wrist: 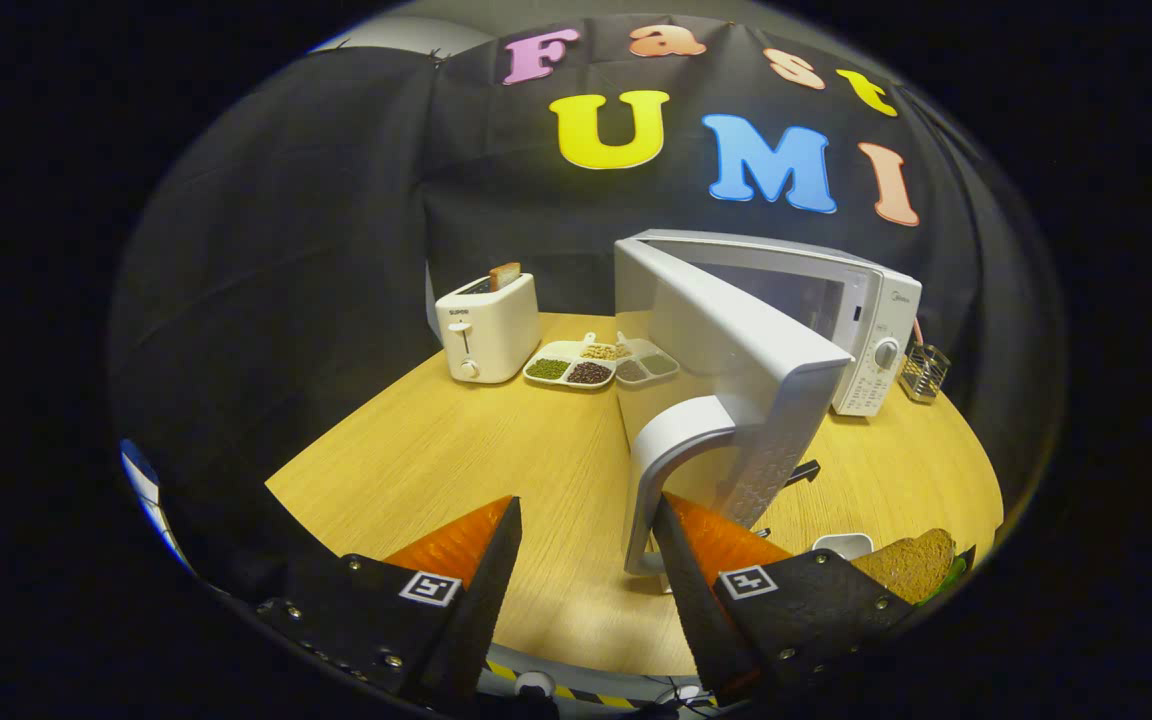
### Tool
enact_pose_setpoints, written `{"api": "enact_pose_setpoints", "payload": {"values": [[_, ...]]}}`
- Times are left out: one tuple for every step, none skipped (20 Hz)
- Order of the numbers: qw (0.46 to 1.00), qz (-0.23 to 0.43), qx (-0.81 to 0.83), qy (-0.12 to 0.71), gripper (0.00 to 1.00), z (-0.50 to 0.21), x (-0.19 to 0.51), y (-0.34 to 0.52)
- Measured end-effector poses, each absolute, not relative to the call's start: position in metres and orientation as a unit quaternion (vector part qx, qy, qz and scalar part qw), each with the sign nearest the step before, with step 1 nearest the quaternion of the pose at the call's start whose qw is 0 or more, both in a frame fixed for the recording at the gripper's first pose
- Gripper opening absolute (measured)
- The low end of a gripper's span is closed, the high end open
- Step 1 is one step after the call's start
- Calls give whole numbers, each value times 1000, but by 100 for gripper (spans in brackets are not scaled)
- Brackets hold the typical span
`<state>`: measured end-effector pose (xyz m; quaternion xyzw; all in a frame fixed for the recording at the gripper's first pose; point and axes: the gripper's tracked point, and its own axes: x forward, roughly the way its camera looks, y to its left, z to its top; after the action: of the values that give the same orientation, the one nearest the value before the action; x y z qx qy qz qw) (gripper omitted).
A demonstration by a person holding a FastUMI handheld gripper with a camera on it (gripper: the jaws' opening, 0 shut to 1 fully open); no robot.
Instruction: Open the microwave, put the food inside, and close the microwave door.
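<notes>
Wooden table point(456, 470): "SUPOR" toaster point(487, 327), microwave point(796, 320) ajar, claw point(586, 535) spread.

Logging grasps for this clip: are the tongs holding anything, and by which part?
Nothing. The tongs are open, with the microwave door's handle just inside the right finger.

Smooth, wood-grained counter point(456, 460); glossy white plastic microwave door point(726, 350); toaster point(488, 327) likewise; lower right, seemingly rough brown bread point(911, 562).
</notes>
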<state>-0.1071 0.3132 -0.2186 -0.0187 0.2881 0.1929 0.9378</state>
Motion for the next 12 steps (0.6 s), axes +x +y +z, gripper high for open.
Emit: {"api": "enact_pose_setpoints", "payload": {"values": [[935,205,-23,289,79,-218,-111,318],[930,221,-22,292,79,-217,-117,326],[924,242,-16,294,79,-215,-124,334],[916,271,-4,295,79,-211,-131,346],[908,300,7,291,79,-204,-137,358],[901,324,11,287,79,-198,-142,365],[894,347,17,283,79,-190,-146,371],[886,371,30,275,79,-178,-149,375],[878,396,49,266,79,-161,-152,379],[870,417,67,256,79,-145,-155,387],[864,433,80,244,79,-128,-155,389],[860,446,90,231,79,-112,-154,386]]}}
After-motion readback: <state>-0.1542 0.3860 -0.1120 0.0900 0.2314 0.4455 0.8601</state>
